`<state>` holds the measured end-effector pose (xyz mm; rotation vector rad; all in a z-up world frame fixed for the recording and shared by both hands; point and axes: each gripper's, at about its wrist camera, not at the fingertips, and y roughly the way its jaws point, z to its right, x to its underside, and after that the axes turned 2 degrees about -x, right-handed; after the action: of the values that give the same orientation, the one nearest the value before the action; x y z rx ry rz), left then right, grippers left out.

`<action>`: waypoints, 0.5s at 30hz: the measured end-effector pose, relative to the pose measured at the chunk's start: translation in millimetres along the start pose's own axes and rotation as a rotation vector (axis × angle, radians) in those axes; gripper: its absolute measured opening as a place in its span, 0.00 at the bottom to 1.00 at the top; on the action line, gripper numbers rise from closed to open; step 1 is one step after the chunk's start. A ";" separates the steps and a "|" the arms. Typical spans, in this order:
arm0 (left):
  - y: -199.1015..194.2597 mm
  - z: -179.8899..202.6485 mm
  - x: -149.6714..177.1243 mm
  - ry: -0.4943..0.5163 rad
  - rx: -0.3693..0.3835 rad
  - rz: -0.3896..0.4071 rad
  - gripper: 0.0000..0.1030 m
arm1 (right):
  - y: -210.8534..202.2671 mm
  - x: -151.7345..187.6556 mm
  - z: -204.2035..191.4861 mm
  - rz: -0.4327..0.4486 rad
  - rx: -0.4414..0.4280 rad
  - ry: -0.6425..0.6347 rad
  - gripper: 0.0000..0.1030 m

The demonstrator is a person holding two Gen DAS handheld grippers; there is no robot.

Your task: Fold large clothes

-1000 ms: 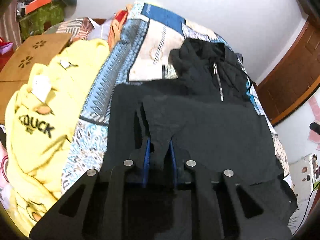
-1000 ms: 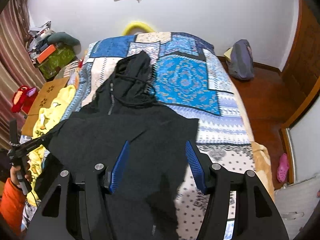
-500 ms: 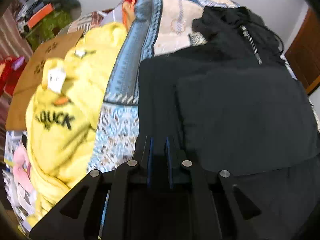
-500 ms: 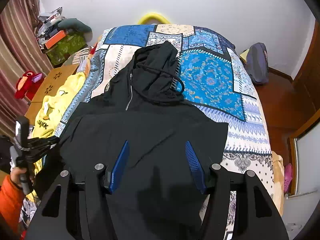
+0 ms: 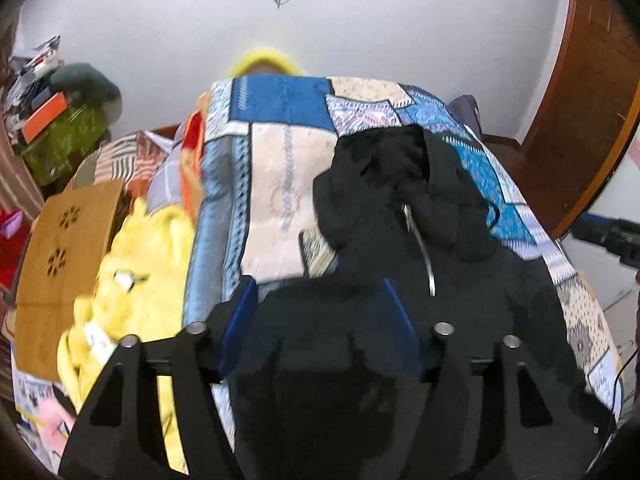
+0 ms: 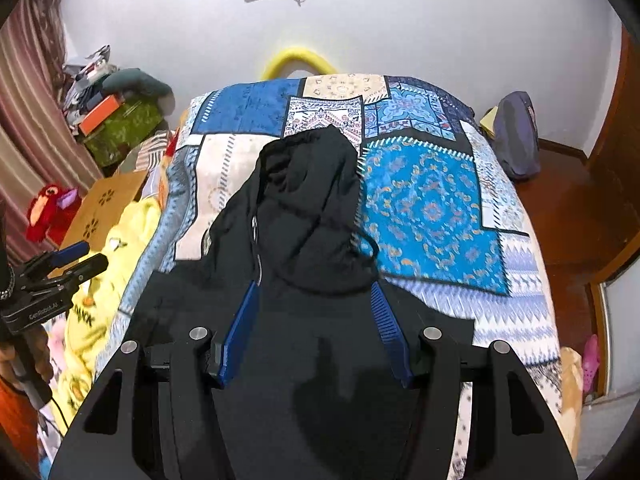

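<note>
A black zip hoodie [image 5: 432,264] lies on the patchwork bed [image 5: 280,184], hood toward the headboard, its body spread at the near end. My left gripper [image 5: 318,292] is open and empty above the hoodie's near left part. My right gripper [image 6: 314,294] is open and empty above the hoodie [image 6: 308,216], just below the hood. The left gripper also shows at the left edge of the right wrist view [image 6: 76,256], and the right gripper shows at the right edge of the left wrist view [image 5: 612,236].
A yellow garment [image 5: 136,280] lies heaped at the bed's left edge, beside a cardboard box [image 5: 68,236]. Clutter with an orange box [image 6: 100,114] stands at the back left. A grey backpack [image 6: 516,136] sits on the floor at the right, near a wooden door [image 5: 592,92].
My left gripper was shut on the hoodie's fabric, has let it go and opened, and lifted to face the headboard. My right gripper has moved forward toward the hood, staying open.
</note>
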<state>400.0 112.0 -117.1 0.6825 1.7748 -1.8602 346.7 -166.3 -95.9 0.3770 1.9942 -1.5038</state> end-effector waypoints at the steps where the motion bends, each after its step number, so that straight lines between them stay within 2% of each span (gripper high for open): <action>1: 6.8 1.6 -7.2 -0.009 0.002 -0.001 0.65 | 7.6 -4.2 1.6 -0.005 0.000 0.007 0.53; 6: 55.3 0.5 -37.4 -0.131 0.084 -0.065 0.65 | 45.0 -22.2 11.5 -0.032 -0.004 0.053 0.53; 11: 112.3 2.2 -54.3 -0.198 0.091 -0.131 0.65 | 83.2 -35.3 22.5 -0.069 0.002 0.085 0.53; 15: 151.1 -0.1 -52.8 -0.228 0.089 -0.187 0.65 | 115.6 -43.5 36.2 -0.093 0.040 0.093 0.53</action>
<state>538.1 105.1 -197.9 0.3281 1.6642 -2.0584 455.7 -158.2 -164.1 0.3822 2.0815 -1.6127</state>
